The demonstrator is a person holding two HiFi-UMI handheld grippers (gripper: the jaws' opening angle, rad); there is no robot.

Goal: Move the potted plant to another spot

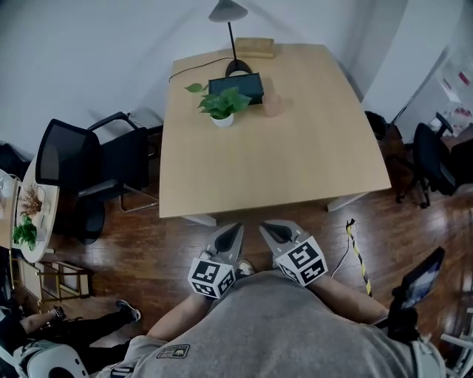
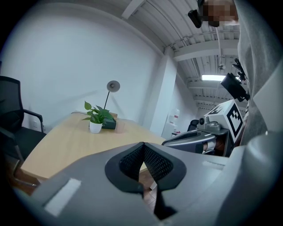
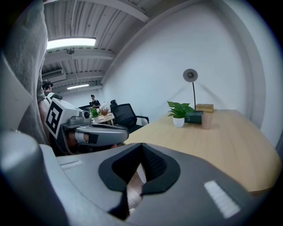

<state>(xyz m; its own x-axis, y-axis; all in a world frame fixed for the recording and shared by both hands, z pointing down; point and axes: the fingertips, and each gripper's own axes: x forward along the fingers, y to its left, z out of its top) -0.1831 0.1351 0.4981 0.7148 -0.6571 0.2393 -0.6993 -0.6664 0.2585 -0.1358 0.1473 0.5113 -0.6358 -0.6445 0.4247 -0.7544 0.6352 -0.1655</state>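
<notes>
The potted plant [image 1: 222,108] stands upright in its small white pot on the far left part of the table [image 1: 295,170], well away from both tools and straight ahead of them, a little to the left. The left tool [image 1: 230,238] and the right tool [image 1: 275,235] hang side by side close to the person's body, over the wooden floor [image 1: 133,258] and short of the table's near edge. Each has its jaws pressed together with nothing between them. The left tool lies slightly nearer the plant, though either would have to reach across most of the table's depth. A dark box [image 1: 240,87] sits just behind the pot, the lamp [image 1: 229,11] rises beyond it, and a cup [image 1: 272,104] stands near on the right, so the approach looks freest from the near side. The near half and the right half of the table are bare wood, giving plenty of room for a new spot. A chair [image 1: 81,170] stands off the left edge.
</notes>
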